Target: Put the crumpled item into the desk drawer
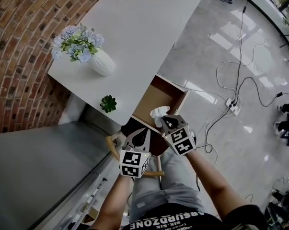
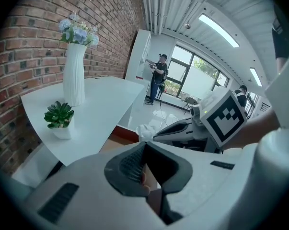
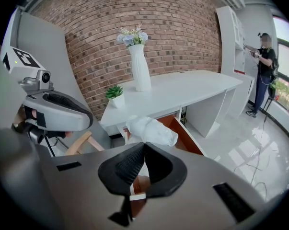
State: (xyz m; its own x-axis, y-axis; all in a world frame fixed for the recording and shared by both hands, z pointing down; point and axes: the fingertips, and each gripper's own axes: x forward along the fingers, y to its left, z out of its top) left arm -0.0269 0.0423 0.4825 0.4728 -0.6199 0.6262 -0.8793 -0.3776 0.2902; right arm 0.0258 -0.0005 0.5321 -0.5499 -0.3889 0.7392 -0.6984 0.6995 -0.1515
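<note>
The crumpled item is a white wad of paper (image 1: 158, 113); it hangs over the open wooden desk drawer (image 1: 175, 86), which is pulled out from under the white desk (image 1: 134, 28). My right gripper (image 1: 166, 120) is shut on the wad. In the right gripper view the paper (image 3: 151, 130) sticks out past my right gripper's (image 3: 144, 146) closed tips, above the drawer (image 3: 185, 134). My left gripper (image 1: 143, 133) is shut with nothing in it, just left of the right one and nearer to me. In its own view my left gripper (image 2: 144, 148) points toward the paper (image 2: 146, 130).
A white vase of flowers (image 1: 100, 61) and a small potted succulent (image 1: 108, 103) stand on the desk's near left end. A wooden chair frame (image 1: 113, 147) is under my left gripper. Cables and a power strip (image 1: 233, 107) lie on the floor at right. A person (image 3: 264, 71) stands far off.
</note>
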